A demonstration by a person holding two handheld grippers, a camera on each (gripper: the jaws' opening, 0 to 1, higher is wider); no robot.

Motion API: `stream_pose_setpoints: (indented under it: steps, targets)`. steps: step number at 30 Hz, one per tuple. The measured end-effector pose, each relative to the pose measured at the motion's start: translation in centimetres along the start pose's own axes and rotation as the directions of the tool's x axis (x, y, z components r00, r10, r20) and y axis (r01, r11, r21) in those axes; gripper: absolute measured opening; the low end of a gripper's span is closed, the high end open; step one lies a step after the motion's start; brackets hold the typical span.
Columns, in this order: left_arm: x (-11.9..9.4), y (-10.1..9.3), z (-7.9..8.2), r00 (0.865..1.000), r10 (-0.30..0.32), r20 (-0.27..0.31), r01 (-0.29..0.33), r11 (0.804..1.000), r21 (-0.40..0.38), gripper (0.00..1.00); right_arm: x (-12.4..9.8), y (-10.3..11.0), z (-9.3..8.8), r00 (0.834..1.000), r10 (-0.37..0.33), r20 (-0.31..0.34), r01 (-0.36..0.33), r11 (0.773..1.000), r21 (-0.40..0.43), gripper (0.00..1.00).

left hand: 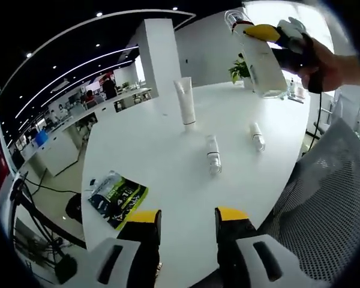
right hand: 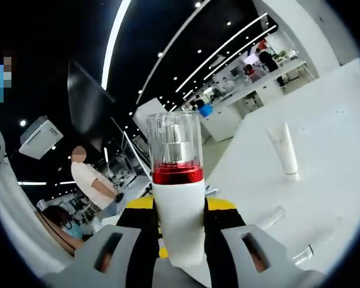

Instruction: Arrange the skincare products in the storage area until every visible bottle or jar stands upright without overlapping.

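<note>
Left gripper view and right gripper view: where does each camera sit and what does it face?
Left gripper view: rides the open left gripper, looking across the white table; the right gripper enters top right holding the pump bottle.
Right gripper view: rides the right gripper, shut on that pump bottle, facing the office.
Shared: bottle, table, standing tube.

Smooth white worktop (left hand: 168, 156), faintly glossy. Matt white plastic tube (left hand: 185, 102), upright. Two small bottles (left hand: 213, 154) lying down, clear glossy plastic or glass. Pump bottle (right hand: 179, 198): matt white body, shiny red metallic collar, clear cap. Glossy printed packet (left hand: 117, 197), near left. Grey mesh chair back (left hand: 330, 198), right.
</note>
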State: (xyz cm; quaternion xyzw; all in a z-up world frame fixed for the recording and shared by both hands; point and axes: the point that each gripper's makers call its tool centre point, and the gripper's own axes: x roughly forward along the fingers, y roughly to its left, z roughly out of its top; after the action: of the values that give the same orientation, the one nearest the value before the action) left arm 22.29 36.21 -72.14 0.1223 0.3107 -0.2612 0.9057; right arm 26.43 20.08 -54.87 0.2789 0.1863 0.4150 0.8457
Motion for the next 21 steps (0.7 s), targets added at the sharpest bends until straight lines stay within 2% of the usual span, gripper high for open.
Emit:
stream_pose_setpoints:
  steps: [2, 4, 7, 9, 12, 13, 14, 17, 19, 20, 21]
  targets:
    - [0.0, -0.1, -0.3, 1.0, -0.019, -0.012, 0.018, 0.999, -0.044, 0.4, -0.1, -0.1, -0.2, 1.0, 0.003, 0.001, -0.003, 1.0, 0.005, 0.26]
    - [0.0, -0.3, -0.5, 0.999, -0.037, -0.03, 0.035, 0.998, -0.044, 0.4, -0.2, -0.1, -0.5, 1.0, 0.011, -0.005, -0.011, 1.0, 0.025, 0.26]
    - [0.0, -1.0, -0.2, 0.997, -0.071, -0.017, 0.07, 0.997, -0.043, 0.4, 0.0, 0.5, -0.8, 0.999, 0.032, -0.014, -0.031, 0.999, 0.022, 0.26]
    - [-0.2, -1.3, 0.1, 0.995, -0.095, -0.01, 0.094, 0.994, -0.062, 0.4, 0.3, 1.1, -1.1, 0.997, 0.07, -0.018, -0.07, 0.997, 0.022, 0.26]
    - [-0.8, -1.9, 1.3, 0.986, -0.163, 0.045, 0.168, 0.979, -0.119, 0.41, 0.7, 0.8, -1.5, 0.995, 0.099, -0.025, -0.098, 0.995, 0.031, 0.27]
    - [-1.2, -1.7, 2.0, 0.984, -0.165, 0.072, 0.172, 0.978, -0.118, 0.41, 0.8, 0.7, -1.7, 0.995, 0.099, -0.026, -0.098, 0.995, 0.037, 0.27]
    - [-1.7, -1.6, 2.9, 0.978, -0.174, 0.118, 0.19, 0.97, -0.149, 0.43, 0.9, 0.6, -1.9, 0.994, 0.104, -0.029, -0.102, 0.994, 0.04, 0.27]
    - [-2.7, -1.4, 4.6, 0.966, -0.18, 0.183, 0.225, 0.939, -0.26, 0.49, 1.1, 0.9, -2.5, 0.989, 0.137, -0.048, -0.135, 0.99, 0.045, 0.27]
    - [-3.7, -2.2, 6.5, 0.938, -0.226, 0.265, 0.307, 0.895, -0.325, 0.49, 1.2, 1.1, -2.7, 0.986, 0.156, -0.052, -0.154, 0.987, 0.048, 0.27]
    - [-4.1, -2.8, 7.4, 0.918, -0.256, 0.304, 0.358, 0.865, -0.351, 0.49, 1.3, 1.3, -2.9, 0.983, 0.171, -0.059, -0.168, 0.984, 0.052, 0.27]
    - [-4.7, -3.9, 8.8, 0.881, -0.301, 0.365, 0.437, 0.814, -0.383, 0.5, 1.4, 1.8, -3.3, 0.978, 0.194, -0.074, -0.19, 0.98, 0.061, 0.27]
